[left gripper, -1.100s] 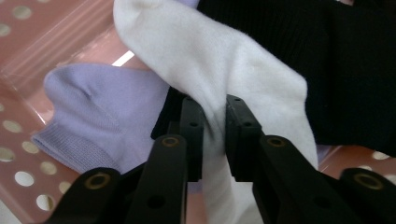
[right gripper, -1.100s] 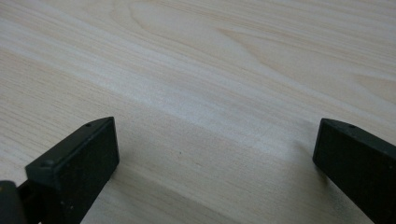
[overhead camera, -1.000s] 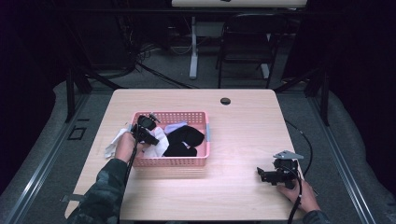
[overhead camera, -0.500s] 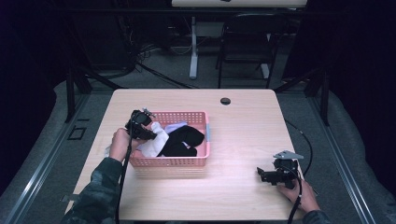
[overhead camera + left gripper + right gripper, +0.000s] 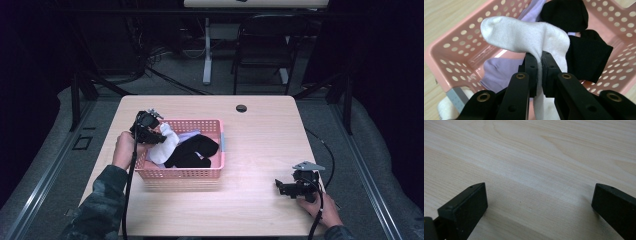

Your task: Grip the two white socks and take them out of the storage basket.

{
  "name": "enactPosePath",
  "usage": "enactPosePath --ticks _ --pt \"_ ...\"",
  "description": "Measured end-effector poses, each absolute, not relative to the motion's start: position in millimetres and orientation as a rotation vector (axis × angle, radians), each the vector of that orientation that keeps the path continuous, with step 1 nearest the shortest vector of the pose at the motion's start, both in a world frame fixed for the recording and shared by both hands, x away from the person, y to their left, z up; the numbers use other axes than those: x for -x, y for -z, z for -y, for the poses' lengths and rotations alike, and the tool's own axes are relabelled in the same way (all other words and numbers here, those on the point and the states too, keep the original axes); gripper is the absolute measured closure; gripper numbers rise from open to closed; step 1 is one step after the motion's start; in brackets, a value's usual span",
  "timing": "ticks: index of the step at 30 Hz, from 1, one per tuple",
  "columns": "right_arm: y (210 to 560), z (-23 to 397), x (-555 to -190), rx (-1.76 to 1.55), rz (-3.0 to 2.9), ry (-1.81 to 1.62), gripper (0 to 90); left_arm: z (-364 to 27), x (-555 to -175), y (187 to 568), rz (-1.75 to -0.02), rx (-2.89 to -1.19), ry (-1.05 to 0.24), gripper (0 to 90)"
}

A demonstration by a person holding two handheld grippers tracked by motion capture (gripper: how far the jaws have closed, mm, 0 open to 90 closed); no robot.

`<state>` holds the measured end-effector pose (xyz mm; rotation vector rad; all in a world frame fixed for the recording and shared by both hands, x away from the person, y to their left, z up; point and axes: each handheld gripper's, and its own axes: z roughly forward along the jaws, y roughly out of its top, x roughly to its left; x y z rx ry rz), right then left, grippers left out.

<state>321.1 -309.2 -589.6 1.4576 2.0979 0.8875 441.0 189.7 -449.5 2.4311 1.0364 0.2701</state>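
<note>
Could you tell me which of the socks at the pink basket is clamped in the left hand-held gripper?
The white sock: the left hand-held gripper pinches it, while the black and lavender socks lie loose in the basket.

left gripper (image 5: pixel 150 131) raised, jaws clamped; right gripper (image 5: pixel 286 187) low, jaws wide apart.

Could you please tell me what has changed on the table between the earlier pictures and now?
The left gripper, shut on the white sock, has risen and drawn the sock up out of the pink perforated plastic basket. The black socks and the lilac sock lie in the basket as before, and the right gripper rests open on the wooden table, unmoved.
</note>
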Motion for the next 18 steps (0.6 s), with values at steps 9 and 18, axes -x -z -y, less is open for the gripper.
enactPosePath --ticks 9,18 --pt "589.6 309.9 -321.4 -1.451 -2.104 -0.89 0.0 -188.8 -441.7 442.7 -1.029 -2.429 -0.277 84.9" --pt "589.5 310.0 -321.6 -1.449 -2.108 -0.89 0.0 -188.0 -445.8 429.3 -1.036 -2.418 -0.292 84.9"
